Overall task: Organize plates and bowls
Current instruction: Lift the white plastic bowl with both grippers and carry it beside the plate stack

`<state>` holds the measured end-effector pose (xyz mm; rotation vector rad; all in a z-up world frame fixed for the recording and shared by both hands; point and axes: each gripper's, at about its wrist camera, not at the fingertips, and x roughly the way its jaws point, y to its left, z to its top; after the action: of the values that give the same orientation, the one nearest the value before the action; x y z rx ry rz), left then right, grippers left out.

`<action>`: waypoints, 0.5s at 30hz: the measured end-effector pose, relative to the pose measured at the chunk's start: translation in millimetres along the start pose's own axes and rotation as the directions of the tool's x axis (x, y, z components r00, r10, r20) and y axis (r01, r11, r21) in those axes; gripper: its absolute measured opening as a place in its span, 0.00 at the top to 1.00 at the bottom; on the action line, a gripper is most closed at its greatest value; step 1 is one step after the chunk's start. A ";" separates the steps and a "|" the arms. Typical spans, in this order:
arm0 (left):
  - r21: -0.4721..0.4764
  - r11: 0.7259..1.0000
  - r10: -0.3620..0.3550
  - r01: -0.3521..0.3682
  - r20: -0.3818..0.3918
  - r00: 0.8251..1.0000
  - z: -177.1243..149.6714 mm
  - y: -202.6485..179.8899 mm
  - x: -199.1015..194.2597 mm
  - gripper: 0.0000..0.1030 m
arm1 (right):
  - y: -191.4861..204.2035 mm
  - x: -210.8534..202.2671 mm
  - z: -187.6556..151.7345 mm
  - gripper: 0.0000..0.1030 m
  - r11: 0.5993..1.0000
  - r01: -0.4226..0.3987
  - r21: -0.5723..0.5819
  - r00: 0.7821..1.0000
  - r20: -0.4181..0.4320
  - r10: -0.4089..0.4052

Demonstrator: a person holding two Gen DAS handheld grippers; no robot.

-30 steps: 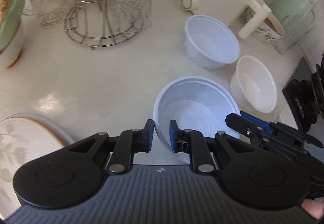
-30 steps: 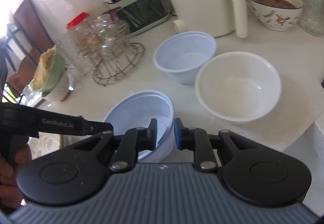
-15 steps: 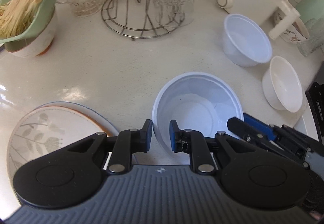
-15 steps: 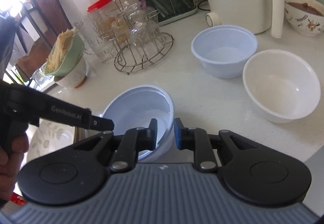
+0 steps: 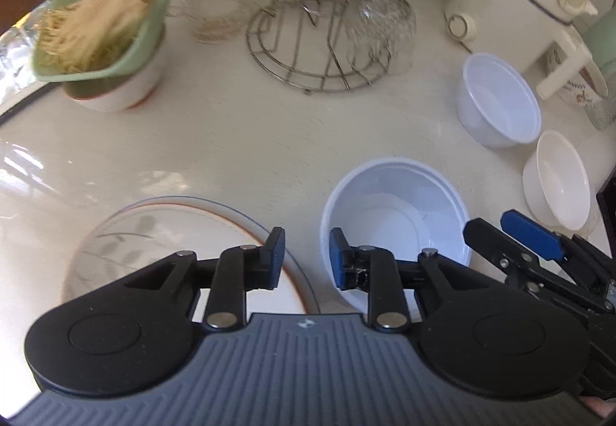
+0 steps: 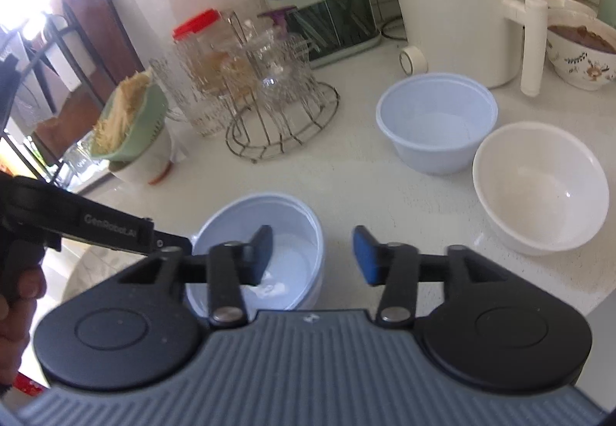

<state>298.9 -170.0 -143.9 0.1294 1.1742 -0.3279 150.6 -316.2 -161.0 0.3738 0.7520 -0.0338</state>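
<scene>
Three bowls in view, none nested, so most of the job looks undone. Nearest pale blue bowl (image 5: pixel 396 229) sits upright on the counter (image 5: pixel 238 141), just ahead of both grippers. Round, so no long axis; mouth faces straight up.

Left gripper (image 5: pixel 304 256): jaws opening. Right pad sits over the bowl's near rim, left pad outside it over the plate (image 5: pixel 161 233), and neither seems to press the rim. I read that as a release, bowl set down.

Right gripper (image 6: pixel 312 253): jaws opening, spread wider. Left pad hangs over the bowl's inside, right pad clear over bare counter. Nothing pinched.

Second blue bowl (image 6: pixel 437 118) is further ahead and to the right of my right gripper, beside the white appliance (image 6: pixel 458 6). White bowl (image 6: pixel 539 187) is right of it, close by; can't tell if the rims touch. Both upright, mouths up.

Leaf-pattern plate lies flat just left of the near bowl, under my left gripper.

Left to do, my read: nest the two blue bowls, deal with the white one, and sort the plate.
</scene>
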 end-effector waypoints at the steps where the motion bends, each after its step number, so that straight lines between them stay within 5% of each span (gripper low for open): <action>1: -0.003 1.000 0.003 -0.003 0.009 1.000 0.6 0.8 -5.4 0.69 | -0.1 -2.2 2.3 0.51 1.000 -0.002 0.004 1.000 -0.001 0.002; 9: 0.005 0.999 -0.038 0.038 0.101 0.994 0.4 -6.3 -55.7 0.55 | 7.1 -35.7 22.9 0.51 0.999 0.030 -0.016 0.998 0.063 -0.029; 15: -0.018 0.997 -0.076 0.080 0.144 0.987 0.3 -11.7 -87.5 0.54 | 14.4 -65.9 39.0 0.51 0.999 0.036 -0.026 0.991 0.126 -0.033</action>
<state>265.3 -164.9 -62.5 0.0382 1.0417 -0.3856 130.4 -322.9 -86.0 0.3291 0.6336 -0.0787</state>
